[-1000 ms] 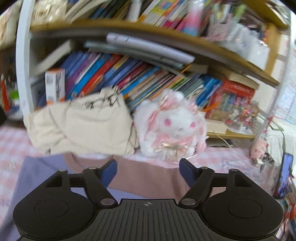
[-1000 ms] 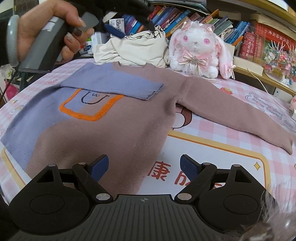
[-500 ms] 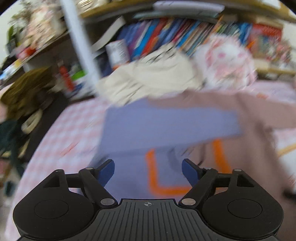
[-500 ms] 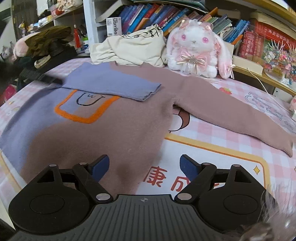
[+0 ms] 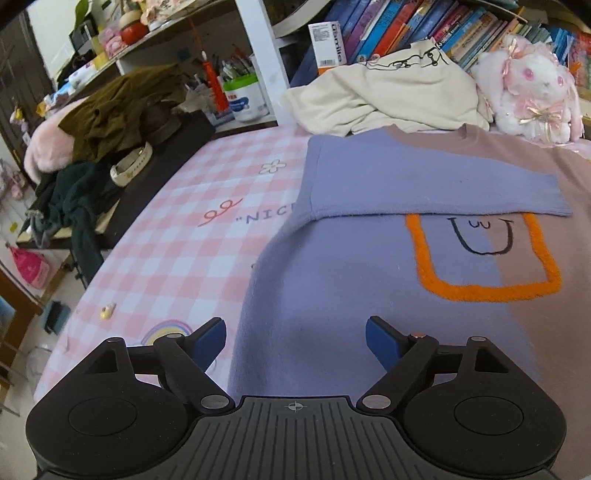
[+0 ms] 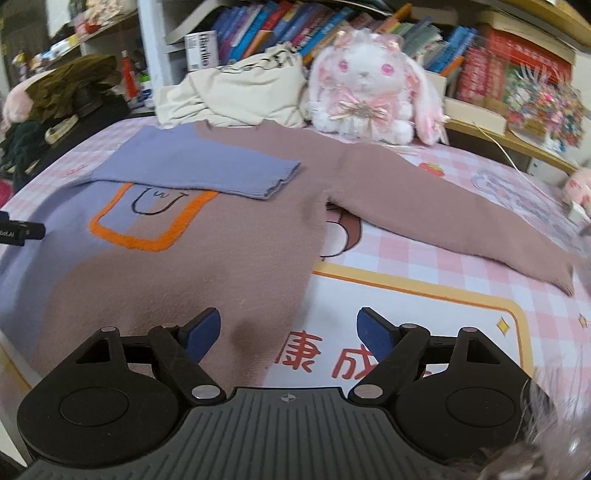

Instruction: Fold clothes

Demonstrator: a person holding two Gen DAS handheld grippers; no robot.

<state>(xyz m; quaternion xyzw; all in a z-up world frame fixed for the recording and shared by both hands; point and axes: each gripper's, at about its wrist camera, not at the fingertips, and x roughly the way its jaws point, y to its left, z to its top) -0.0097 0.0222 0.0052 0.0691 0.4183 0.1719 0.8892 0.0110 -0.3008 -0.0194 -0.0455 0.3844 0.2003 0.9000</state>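
Swung away from the bookshelf (image 5: 388, 29) and tipped downward since a second ago, the left tool (image 5: 295, 341) is now held over the lilac side of the sweater (image 5: 351, 295), its jaws wide with nothing gripped. The sweater is spread flat on the checked worktop (image 5: 166, 240), ahead of and beneath both tools, with its lilac sleeve (image 5: 424, 184) folded across the chest and its brown sleeve (image 6: 461, 221) stretched out ahead and to the right of the right tool (image 6: 288, 334). That tool's jaws are closing slightly over the brown hem, empty. A plush rabbit (image 6: 369, 96) is seen beyond the collar.
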